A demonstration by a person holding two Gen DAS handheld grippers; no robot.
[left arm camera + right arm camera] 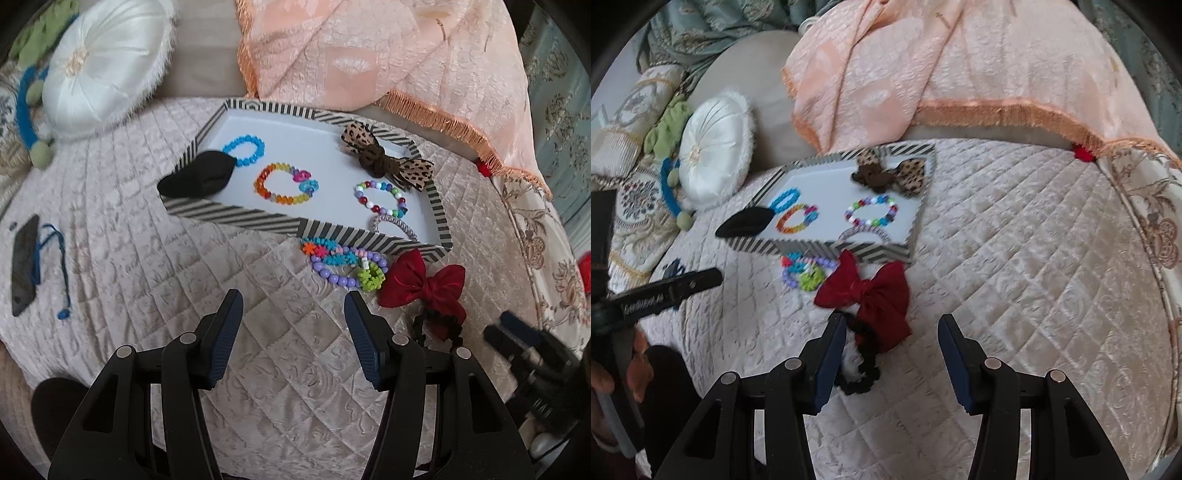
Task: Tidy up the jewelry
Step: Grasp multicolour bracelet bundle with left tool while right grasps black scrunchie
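Note:
A striped tray (236,218) (886,251) on the quilted bed holds a blue bead bracelet (244,150), a rainbow bracelet (284,182), a multicolour bracelet (380,197), a leopard bow (384,155) and a black clip (197,177) on its rim. In front of the tray lie a pile of bracelets (343,264) (805,273), a red bow (421,282) (868,295) and a black scrunchie (862,363). My left gripper (293,317) is open and empty, short of the pile. My right gripper (892,345) is open and empty, over the red bow's near edge and the scrunchie.
A white round cushion (107,62) and a peach fringed throw (388,55) lie behind the tray. A dark phone (26,264) with a blue cord lies at the left. The right gripper shows at the left wrist view's right edge (532,354).

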